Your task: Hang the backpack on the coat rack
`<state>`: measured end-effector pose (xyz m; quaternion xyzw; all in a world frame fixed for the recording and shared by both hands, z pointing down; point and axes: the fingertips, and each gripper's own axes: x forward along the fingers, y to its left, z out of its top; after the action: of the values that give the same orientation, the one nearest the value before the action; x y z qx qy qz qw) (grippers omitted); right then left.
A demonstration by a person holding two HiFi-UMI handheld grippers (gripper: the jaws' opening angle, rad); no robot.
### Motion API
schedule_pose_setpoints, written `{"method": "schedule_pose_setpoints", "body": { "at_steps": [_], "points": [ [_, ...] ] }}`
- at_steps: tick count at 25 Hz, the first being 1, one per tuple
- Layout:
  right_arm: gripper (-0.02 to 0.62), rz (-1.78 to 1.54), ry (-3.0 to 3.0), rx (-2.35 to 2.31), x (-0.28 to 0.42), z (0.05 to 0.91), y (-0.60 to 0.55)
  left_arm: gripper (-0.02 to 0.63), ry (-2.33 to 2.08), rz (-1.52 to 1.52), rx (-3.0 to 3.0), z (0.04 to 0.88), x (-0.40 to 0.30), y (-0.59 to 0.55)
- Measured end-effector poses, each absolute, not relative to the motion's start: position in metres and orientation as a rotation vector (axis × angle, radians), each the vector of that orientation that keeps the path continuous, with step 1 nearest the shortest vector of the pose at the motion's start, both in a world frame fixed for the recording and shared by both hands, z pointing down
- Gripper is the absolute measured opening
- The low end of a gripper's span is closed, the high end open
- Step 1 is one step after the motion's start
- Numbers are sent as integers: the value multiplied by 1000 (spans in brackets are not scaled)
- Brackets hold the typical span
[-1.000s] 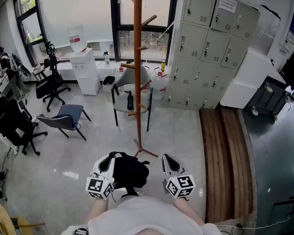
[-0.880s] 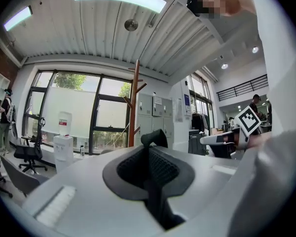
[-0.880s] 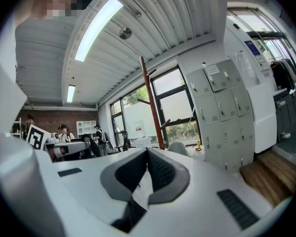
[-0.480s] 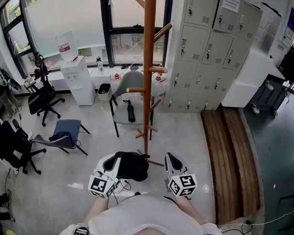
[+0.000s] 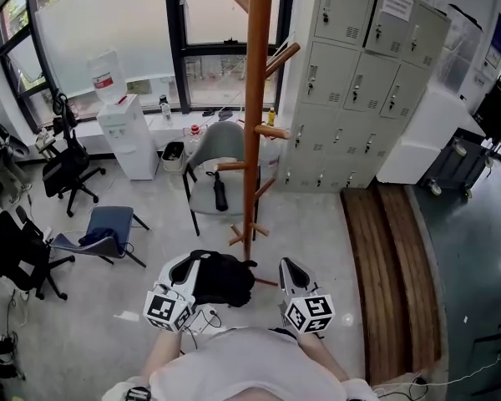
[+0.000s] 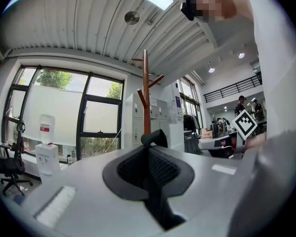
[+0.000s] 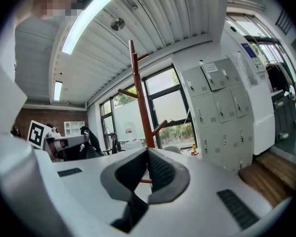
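A tall wooden coat rack [image 5: 255, 115] with angled pegs stands on the grey floor just ahead of me. The black backpack [image 5: 223, 279] hangs low in front of my body, near the rack's foot. My left gripper [image 5: 186, 272] is shut on the backpack's top strap [image 6: 155, 137], which sticks up past the fingertips in the left gripper view. The right gripper [image 5: 290, 274] is held beside the bag, to its right, with its jaws together and nothing between them. Both gripper views look level at the rack's pole [image 6: 146, 95] [image 7: 138, 98].
A grey chair [image 5: 220, 153] stands right behind the rack. Grey lockers [image 5: 359, 73] fill the right back, with a wooden platform [image 5: 388, 266] in front of them. A water dispenser [image 5: 121, 132], a blue chair [image 5: 110, 224] and black office chairs [image 5: 67, 161] are to the left.
Both grippers and the backpack have moved forward toward the coat rack, which now looms larger and closer. The left gripper's hold on the strap is unchanged.
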<state>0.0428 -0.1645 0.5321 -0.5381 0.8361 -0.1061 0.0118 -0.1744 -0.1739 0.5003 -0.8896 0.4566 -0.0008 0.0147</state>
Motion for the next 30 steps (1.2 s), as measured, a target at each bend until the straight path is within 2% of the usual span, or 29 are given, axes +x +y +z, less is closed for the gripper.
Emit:
{"method": "schedule_pose_setpoints", "body": {
  "at_steps": [18, 30],
  "points": [
    [8, -361, 2671, -1587, 67, 538, -162, 20, 1478, 1, -2778, 462, -159, -183],
    [8, -378, 2637, -1642, 77, 547, -164, 20, 1348, -50, -2721, 396, -160, -219]
  ]
}}
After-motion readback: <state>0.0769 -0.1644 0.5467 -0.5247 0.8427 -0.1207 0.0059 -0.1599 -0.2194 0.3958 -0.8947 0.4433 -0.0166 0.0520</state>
